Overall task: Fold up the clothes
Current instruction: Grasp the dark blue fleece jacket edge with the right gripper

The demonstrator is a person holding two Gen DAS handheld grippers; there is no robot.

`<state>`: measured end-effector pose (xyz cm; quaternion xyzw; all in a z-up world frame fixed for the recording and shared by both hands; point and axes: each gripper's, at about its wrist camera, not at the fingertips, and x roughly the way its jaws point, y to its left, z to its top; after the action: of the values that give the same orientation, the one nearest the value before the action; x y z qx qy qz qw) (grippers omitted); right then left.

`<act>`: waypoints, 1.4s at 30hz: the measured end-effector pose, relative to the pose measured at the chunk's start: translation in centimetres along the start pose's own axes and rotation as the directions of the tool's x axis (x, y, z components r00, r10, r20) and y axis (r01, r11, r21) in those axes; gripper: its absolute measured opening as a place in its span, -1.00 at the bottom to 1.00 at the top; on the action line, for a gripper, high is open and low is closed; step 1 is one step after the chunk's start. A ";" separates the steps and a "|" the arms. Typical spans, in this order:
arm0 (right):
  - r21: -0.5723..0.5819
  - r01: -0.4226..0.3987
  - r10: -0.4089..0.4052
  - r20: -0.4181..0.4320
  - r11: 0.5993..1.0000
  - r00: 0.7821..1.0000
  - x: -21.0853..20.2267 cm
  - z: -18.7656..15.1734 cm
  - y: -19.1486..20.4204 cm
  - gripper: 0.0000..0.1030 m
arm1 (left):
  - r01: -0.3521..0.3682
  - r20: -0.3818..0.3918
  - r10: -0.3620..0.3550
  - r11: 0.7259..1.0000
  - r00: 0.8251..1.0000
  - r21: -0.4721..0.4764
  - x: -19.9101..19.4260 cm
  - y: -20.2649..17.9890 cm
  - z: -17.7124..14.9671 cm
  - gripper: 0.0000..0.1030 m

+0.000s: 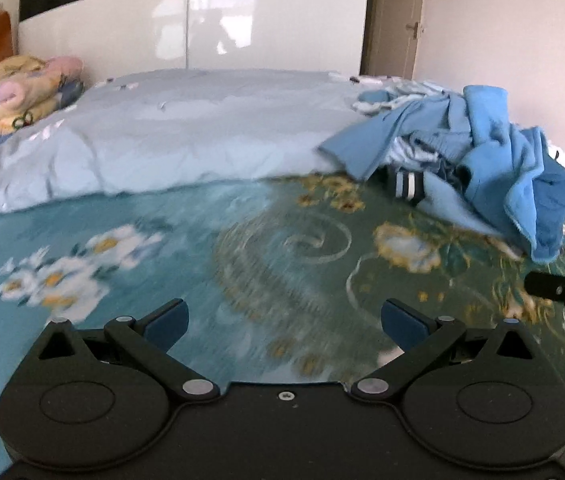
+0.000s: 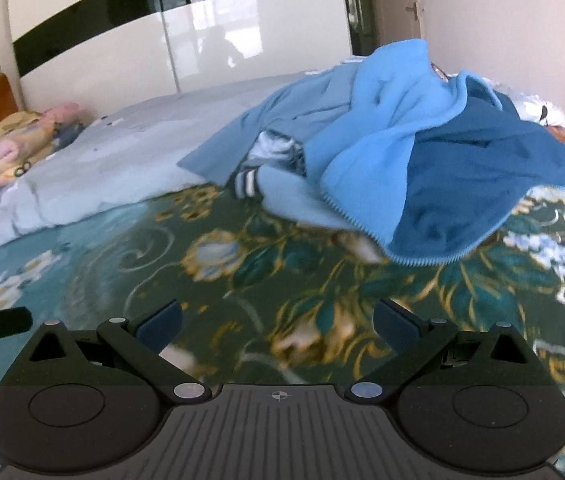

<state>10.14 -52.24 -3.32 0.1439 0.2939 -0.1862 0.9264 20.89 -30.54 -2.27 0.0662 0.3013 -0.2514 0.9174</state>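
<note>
**Both jaws wide, the pile of clothes ahead on the bed**

Our left gripper (image 1: 284,316) has its jaws spread wide with nothing between them, and our right gripper (image 2: 278,316) is the same: apart and empty. Both hover low over the floral bedspread (image 1: 202,248), side by side, each one's tip showing at the edge of the other's view. We judge that this spread stance suits a reach for loose cloth, since wide jaws can close over an edge or a fold.

Further out lies the heap of blue clothes (image 2: 402,152), crumpled on the bed, nearer our right gripper than our left. On top sits a blue fleece jacket (image 2: 462,184) with its zipper edge turned toward us; a striped cuff (image 2: 247,184) pokes out beneath. None of it lies flat or folded.

Beyond that, a pale grey quilt (image 1: 182,132) covers the far part of the bed, with a folded patterned blanket (image 1: 6,100) by the headboard.
</note>
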 end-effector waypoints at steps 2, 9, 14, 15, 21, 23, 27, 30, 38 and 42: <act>-0.014 0.012 -0.012 0.006 1.000 1.000 1.0 0.5 -0.4 0.99 | -0.010 0.011 0.009 1.000 1.000 0.025 1.0 -1.2 0.6 0.98; -0.041 0.084 -0.083 0.024 0.996 0.996 4.0 1.7 -2.4 0.89 | 0.008 0.019 -0.010 0.998 1.000 0.063 4.3 -3.9 2.8 0.98; -0.029 0.129 -0.129 0.018 0.991 0.992 5.9 2.2 -4.0 0.69 | 0.030 0.028 -0.032 0.997 0.999 0.073 6.6 -5.1 4.1 0.98; -0.027 0.137 -0.137 0.016 0.990 0.990 6.3 2.3 -4.3 0.56 | 0.030 0.030 -0.033 0.996 0.999 0.078 7.0 -5.3 4.4 0.98; -0.016 0.187 -0.186 0.013 0.982 0.982 8.3 2.9 -6.0 0.08 | 0.036 0.015 -0.036 0.998 0.999 0.056 8.6 -6.1 5.1 0.98; -0.006 0.180 -0.180 0.024 0.984 0.983 8.4 2.9 -6.3 -0.04 | 0.033 0.011 -0.034 0.998 0.999 0.059 8.6 -6.1 4.9 0.98; 0.021 0.162 -0.163 0.044 0.986 0.986 8.2 3.0 -6.8 -0.61 | 0.025 -0.008 -0.024 0.998 1.000 0.060 8.7 -5.5 4.5 0.98; 0.049 0.127 -0.130 0.050 0.991 0.990 7.7 3.0 -7.2 -0.76 | 0.016 -0.013 -0.015 0.998 1.000 0.053 8.6 -4.9 4.3 0.98; 0.026 -0.118 0.116 0.053 0.993 0.992 5.5 3.6 -5.6 -0.80 | -0.014 -0.020 0.015 0.999 1.000 0.036 7.0 -2.4 4.4 0.98; -0.001 -0.187 0.187 0.057 0.982 0.981 4.3 3.8 -4.0 -0.80 | -0.036 -0.009 0.037 0.999 0.999 0.026 5.5 -0.6 4.8 0.98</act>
<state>13.56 -58.34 -3.49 0.1676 0.2521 -0.1029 0.9475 26.86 -34.71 -1.62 0.0848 0.3011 -0.2382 0.9195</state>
